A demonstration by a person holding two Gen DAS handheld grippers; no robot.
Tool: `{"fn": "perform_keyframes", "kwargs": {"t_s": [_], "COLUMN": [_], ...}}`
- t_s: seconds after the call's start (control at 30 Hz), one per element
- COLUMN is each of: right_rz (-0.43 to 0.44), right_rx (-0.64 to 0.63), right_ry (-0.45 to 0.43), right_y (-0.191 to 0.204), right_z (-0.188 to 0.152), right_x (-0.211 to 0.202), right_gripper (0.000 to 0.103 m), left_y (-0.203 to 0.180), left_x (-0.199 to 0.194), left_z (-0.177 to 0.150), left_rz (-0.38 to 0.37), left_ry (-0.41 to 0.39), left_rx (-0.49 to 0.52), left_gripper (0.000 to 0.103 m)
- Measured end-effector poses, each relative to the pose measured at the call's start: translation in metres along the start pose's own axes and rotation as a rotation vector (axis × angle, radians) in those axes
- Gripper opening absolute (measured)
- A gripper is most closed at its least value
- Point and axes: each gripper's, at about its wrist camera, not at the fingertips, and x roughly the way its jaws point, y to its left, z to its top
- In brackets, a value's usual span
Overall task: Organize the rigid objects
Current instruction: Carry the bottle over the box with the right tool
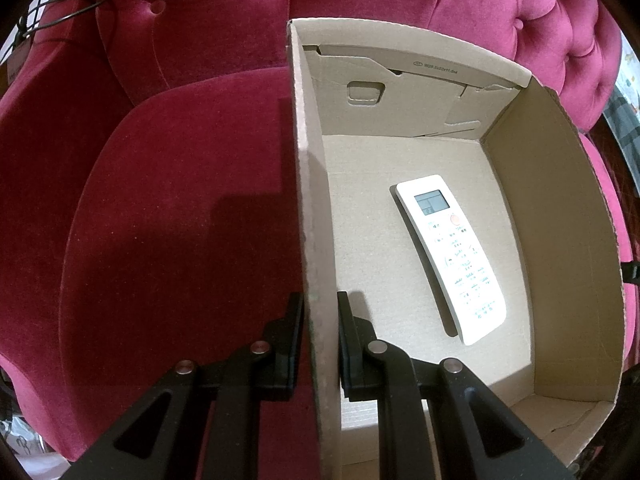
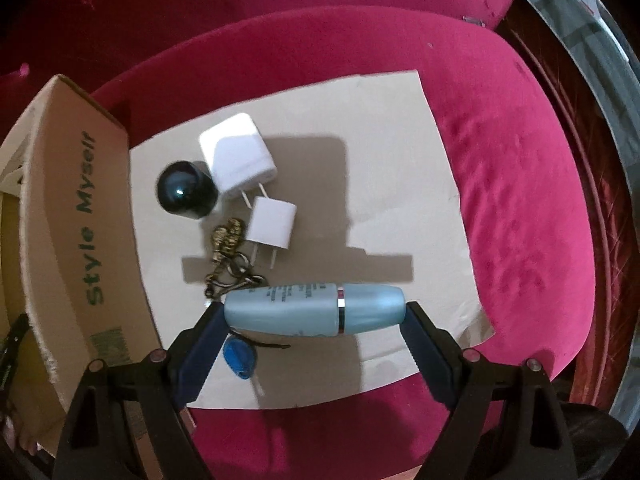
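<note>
Right claw (image 2: 316, 318) has its fingers closed on the ends of the blue bottle (image 2: 312, 312), held lengthwise across the gap, one pad on the base, the other on the cap tip. The bottle looks like smooth, stiff plastic, prob. light; the ends are rounded, so an end-to-end pinch could slip or let it pivot. A hold across the mid body, near the silver ring, would likely sit firmer. Whether it's lifted or touching the card sheet (image 2: 400, 128) can't be told.

Beyond it on the sheet: keychain (image 2: 228, 256) and blue tag (image 2: 239, 356) just beside the bottle, then small plug (image 2: 272, 226), big plug (image 2: 238, 156) and dark ball (image 2: 186, 190). Plugs are hard, boxy, easy on flat sides; the ball is glossy, likely to roll.

Left claw (image 1: 319, 344) straddles the box (image 1: 312, 200) wall, one finger each side, close to it; a firm clamp isn't clear. Inside lies a white remote (image 1: 450, 256) on the box floor. All sits on a red sofa (image 1: 180, 220).
</note>
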Motion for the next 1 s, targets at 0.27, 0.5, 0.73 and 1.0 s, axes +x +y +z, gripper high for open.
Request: {"fn": "perform_keyframes", "kwargs": {"t_s": [0.27, 0.5, 0.73, 1.0], "right_rz": [-0.003, 0.016, 0.045, 0.088], "right_rx": [-0.064, -0.133, -0.2, -0.273], "right_ry": [-0.034, -0.068, -0.095, -0.115], "right_y": [0.02, 0.056, 0.082, 0.122], "right_z": [-0.005, 0.009, 0.009, 0.008], "right_x": [-0.038, -0.066, -0.076, -0.084], "right_gripper": [0.09, 0.09, 0.09, 0.09], "left_y": [0.003, 0.004, 0.004, 0.004], "left_x": [0.001, 0.002, 0.002, 0.002], "left_z": [0.0, 0.0, 0.0, 0.0], "left_rz": [-0.006, -0.008, -0.008, -0.006], "left_ry": [0.002, 0.003, 0.003, 0.005], "left_rx": [-0.007, -0.008, -0.008, -0.006], "left_gripper": [0.017, 0.017, 0.016, 0.016]}}
